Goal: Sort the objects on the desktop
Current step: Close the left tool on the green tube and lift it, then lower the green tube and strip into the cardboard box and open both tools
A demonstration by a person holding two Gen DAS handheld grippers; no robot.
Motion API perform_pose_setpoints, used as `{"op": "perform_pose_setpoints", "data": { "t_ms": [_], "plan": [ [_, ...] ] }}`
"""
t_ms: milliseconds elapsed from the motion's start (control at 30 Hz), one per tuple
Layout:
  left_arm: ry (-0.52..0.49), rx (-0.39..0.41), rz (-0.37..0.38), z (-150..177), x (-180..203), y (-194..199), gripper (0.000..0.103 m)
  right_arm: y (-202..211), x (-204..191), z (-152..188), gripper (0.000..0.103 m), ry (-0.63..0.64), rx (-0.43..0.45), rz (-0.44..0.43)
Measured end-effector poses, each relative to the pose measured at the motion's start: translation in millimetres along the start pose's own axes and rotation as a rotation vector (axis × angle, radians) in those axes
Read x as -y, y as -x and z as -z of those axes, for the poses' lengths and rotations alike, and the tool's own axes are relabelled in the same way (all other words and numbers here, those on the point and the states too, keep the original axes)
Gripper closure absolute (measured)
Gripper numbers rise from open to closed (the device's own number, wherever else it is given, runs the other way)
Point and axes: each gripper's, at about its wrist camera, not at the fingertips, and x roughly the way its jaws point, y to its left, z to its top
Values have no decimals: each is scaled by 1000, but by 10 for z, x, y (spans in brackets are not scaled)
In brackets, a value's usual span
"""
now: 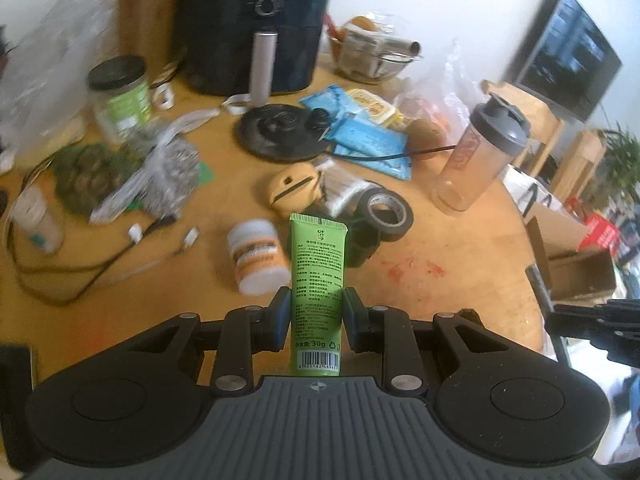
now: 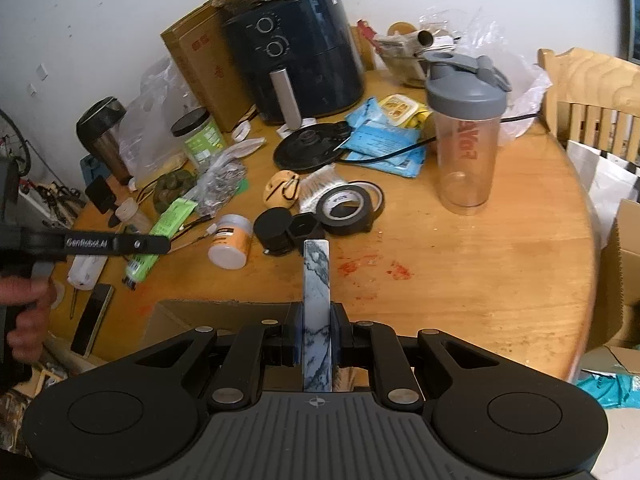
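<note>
A cluttered round wooden table (image 2: 460, 272) is observed. An empty shaker bottle (image 2: 466, 136) stands at two o'clock. A green tube (image 1: 318, 280) is clamped by the left gripper (image 1: 316, 312), a marbled flat bar (image 2: 317, 312) by the right gripper (image 2: 316, 336).

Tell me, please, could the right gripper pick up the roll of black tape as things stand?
Probably not yet: the right gripper is shut on a marbled flat piece. The black tape lies uncovered just ahead, so the path looks free once emptied.

Green tube (image 1: 318, 276) reads "30g"; black arm (image 2: 116, 243) seemingly "GenRobot.AI".
</note>
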Motion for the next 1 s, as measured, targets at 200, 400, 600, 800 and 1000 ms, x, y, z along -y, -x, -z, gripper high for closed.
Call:
{"op": "perform_pose_setpoints", "data": {
  "t_ms": [200, 400, 600, 800, 1000],
  "plan": [
    [124, -7, -48, 267, -55, 97, 76, -150, -57, -29, 86, 29, -55, -48],
    [172, -40, -85, 491, -66, 98, 76, -348, -136, 3, 86, 46, -120, -75],
    [173, -93, -90, 640, -56, 3, 76, -538, -207, 59, 86, 45, -178, -38],
    [187, -146, -94, 771, -88, -61, 76, -633, -268, 138, 86, 60, -223, -13],
    [191, -202, -106, 830, -110, -201, 75, -793, -318, 255, 86, 64, -278, 39]
  ]
}}
